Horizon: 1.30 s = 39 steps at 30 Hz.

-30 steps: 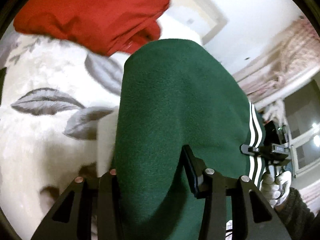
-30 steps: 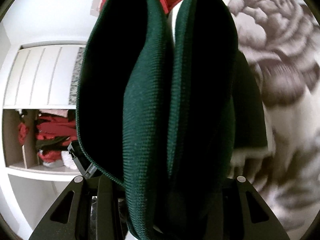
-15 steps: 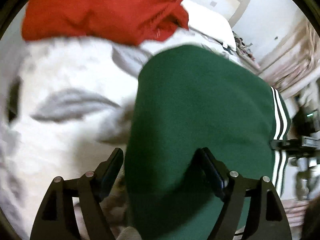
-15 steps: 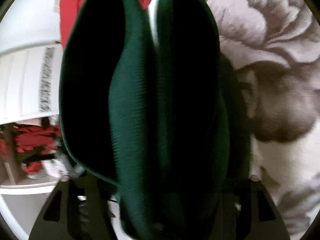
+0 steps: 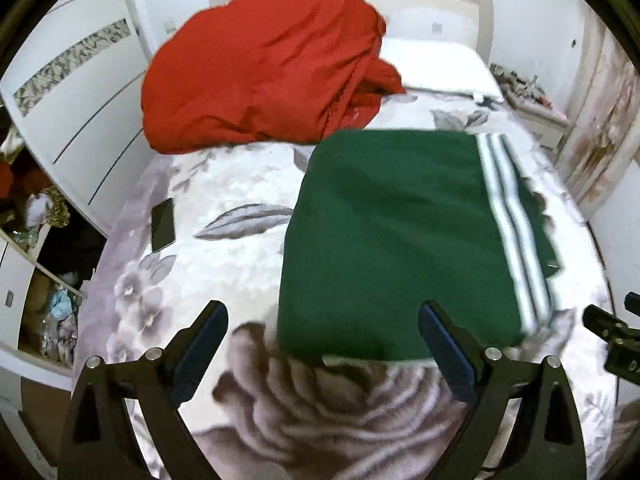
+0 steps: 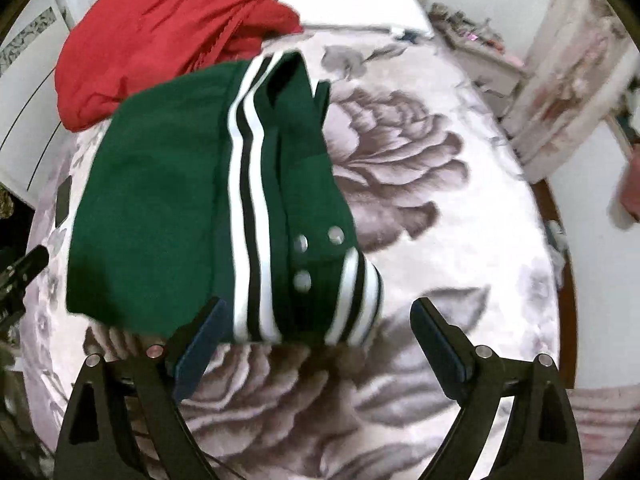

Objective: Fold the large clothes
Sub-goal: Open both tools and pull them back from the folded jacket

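Note:
A green jacket (image 5: 392, 240) with white and black stripes lies folded flat on the flowered bedspread (image 5: 224, 240). It also shows in the right wrist view (image 6: 160, 208), with striped cuff and snap buttons toward me. My left gripper (image 5: 322, 320) is open and empty, just short of the jacket's near edge. My right gripper (image 6: 316, 316) is open and empty, over the jacket's near striped edge.
A red garment (image 5: 260, 68) lies heaped at the far left of the bed, also in the right wrist view (image 6: 160, 28). A dark phone (image 5: 163, 224) lies on the bedspread left of the jacket. A white wardrobe (image 5: 68, 92) stands to the left, a nightstand (image 5: 536, 112) at far right.
Both grippers were shut on the green jacket and held it up. Now they have let go, opened and drawn back, and the jacket lies folded on the bed.

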Tool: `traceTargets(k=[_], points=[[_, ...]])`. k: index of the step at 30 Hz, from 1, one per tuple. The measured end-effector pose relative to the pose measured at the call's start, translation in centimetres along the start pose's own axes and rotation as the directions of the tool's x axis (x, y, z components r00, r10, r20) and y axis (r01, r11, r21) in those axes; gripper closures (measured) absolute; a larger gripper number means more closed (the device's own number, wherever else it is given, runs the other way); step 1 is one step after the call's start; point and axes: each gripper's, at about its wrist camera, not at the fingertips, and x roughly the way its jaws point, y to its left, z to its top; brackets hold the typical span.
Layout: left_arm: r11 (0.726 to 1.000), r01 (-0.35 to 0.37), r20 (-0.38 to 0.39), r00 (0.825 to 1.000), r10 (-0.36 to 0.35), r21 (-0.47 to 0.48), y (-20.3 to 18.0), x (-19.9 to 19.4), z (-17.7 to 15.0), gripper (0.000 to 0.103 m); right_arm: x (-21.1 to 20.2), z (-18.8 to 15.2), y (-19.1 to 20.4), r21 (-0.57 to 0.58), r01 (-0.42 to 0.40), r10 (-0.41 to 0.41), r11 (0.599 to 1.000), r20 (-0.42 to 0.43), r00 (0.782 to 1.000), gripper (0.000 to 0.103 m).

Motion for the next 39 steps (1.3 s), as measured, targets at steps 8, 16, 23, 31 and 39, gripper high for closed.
traceTargets(k=[8,16,23,31,39], points=[[0.999,0.006,0.097,0.995,-0.002,-0.036,-0.1,-14.1,-2.6,0.006,-15.4,-6.8,0.5,-0.023,0.025,-0.022,0.999,0.121,0.992,0.009],[0.997,0.024,0.169,0.986,-0.013,-0.068,0.7,-27.4,-5.7,0.006,-32.0,-13.2,-0.7,-0.029,0.011,-0.004,1.0,0.226,0.974,0.009],[0.997,0.032,0.214,0.977,-0.015,-0.075,0.4,-35.5,-8.6,0.006,-42.7,-18.9,-2.1,-0.027,-0.011,0.019,1.0,0.296,0.955,0.009],[0.997,0.04,0.218,0.976,-0.025,-0.064,-0.1,-41.7,-10.7,0.006,-51.1,-23.6,-3.2,-0.038,-0.008,0.02,0.999,0.332,0.943,0.009],[0.998,0.024,0.191,0.982,-0.012,-0.059,-0.3,-45.4,-11.3,0.006,-57.3,-25.3,-4.2,-0.05,-0.01,0.028,0.999,0.367,0.93,0.009]])
